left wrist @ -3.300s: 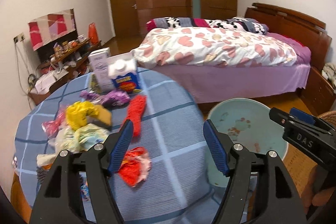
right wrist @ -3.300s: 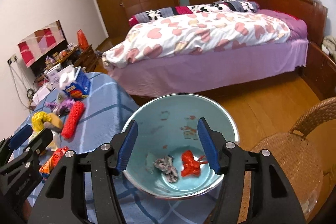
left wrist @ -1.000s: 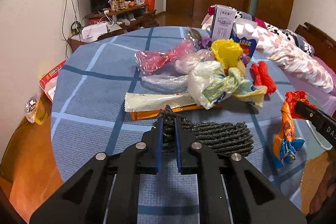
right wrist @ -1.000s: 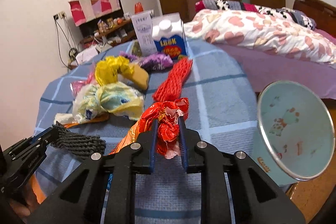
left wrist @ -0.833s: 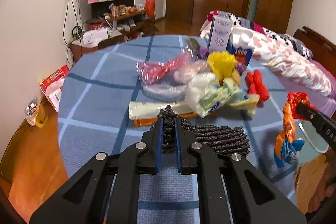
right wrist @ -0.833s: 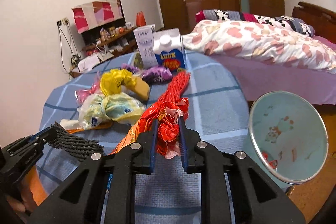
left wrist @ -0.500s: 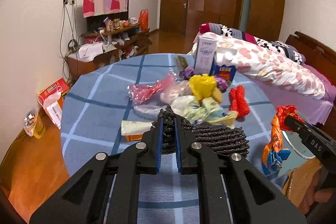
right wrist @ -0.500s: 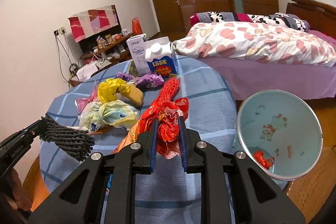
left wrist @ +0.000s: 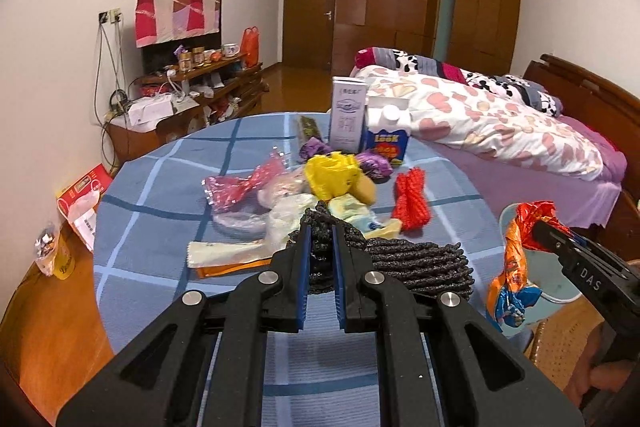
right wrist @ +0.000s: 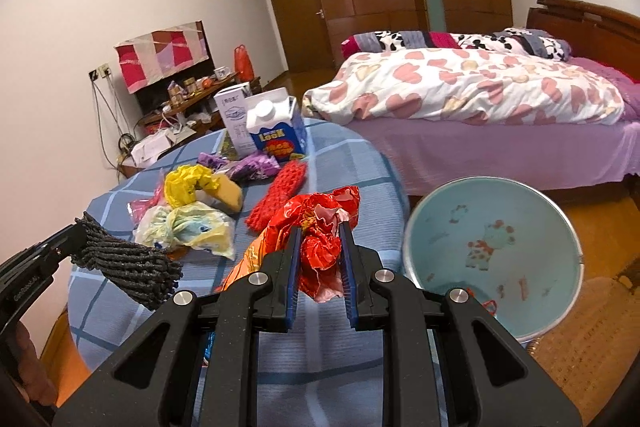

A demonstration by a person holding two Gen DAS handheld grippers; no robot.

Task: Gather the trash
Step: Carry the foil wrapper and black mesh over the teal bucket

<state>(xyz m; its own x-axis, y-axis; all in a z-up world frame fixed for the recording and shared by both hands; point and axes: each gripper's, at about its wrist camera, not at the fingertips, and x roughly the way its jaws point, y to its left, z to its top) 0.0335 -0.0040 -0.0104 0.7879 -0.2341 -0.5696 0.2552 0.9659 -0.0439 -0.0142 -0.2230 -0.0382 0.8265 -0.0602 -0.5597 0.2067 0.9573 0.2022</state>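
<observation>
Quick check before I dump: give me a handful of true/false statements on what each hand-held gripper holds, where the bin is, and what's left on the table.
1. The left hand-held gripper is shut on a black mesh bundle. True.
2. The right hand-held gripper is open with nothing in it. False: it is shut on a red wrapper.
3. The bin stands on the table. False: it stands on the floor beside the table, near the bed.
4. A milk carton stands upright at the table's far side. True.
5. The red mesh is in the bin. False: it lies on the table.
6. A yellow bag lies on the table. True.
</observation>
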